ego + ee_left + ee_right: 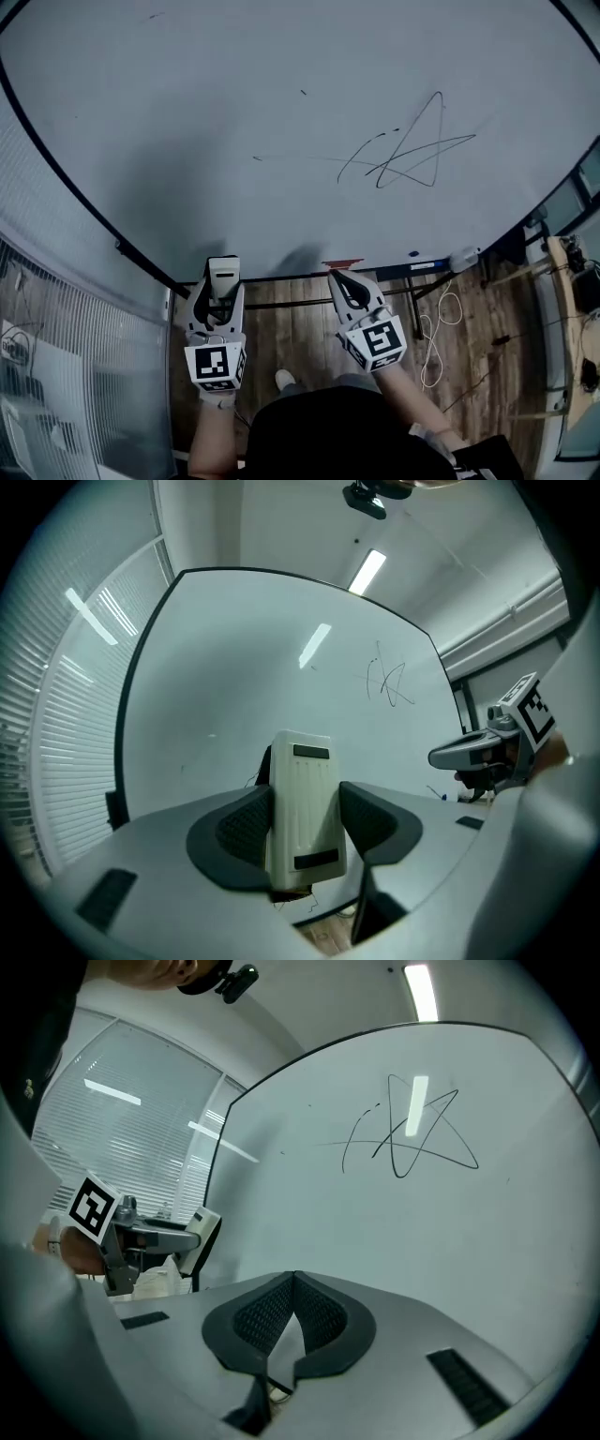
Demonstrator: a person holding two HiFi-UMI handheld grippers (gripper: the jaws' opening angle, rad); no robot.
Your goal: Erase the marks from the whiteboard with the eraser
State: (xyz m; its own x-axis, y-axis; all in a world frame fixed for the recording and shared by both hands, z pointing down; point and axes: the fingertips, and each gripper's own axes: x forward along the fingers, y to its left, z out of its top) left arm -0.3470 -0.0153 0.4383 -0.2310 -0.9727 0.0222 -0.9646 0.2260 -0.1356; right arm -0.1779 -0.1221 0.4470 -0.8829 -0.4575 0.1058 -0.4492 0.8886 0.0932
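1. Eraser (302,808): white, ribbed back with two dark strips. It stands upright between the pads of my left gripper (222,274), which is clamped on its two long sides. Its top sticks out past the jaw tips.
2. Position of eraser: low, in front of the lower part of the whiteboard (234,122), well to the left of and below the marks (412,150). I cannot tell whether it touches the board.
3. Right gripper (293,1279): jaws brought together at the tips, nothing between them. It is held beside the left one, pointing at the board's lower edge, below the marks and to their left.
4. Marks: thin dark lines crossing into a rough star, with a loose curl and a long faint stroke running off to the left.
5. Whiteboard: large, dark-framed, otherwise nearly bare apart from a few small specks.
6. Ledge (427,267) along the board's lower edge: a few small items lie on it, too small to identify.
7. Room: wood floor (300,328), a pale cable (436,337) looped on it, blinds (56,309) at my left, and a strip light (367,571) on the ceiling.
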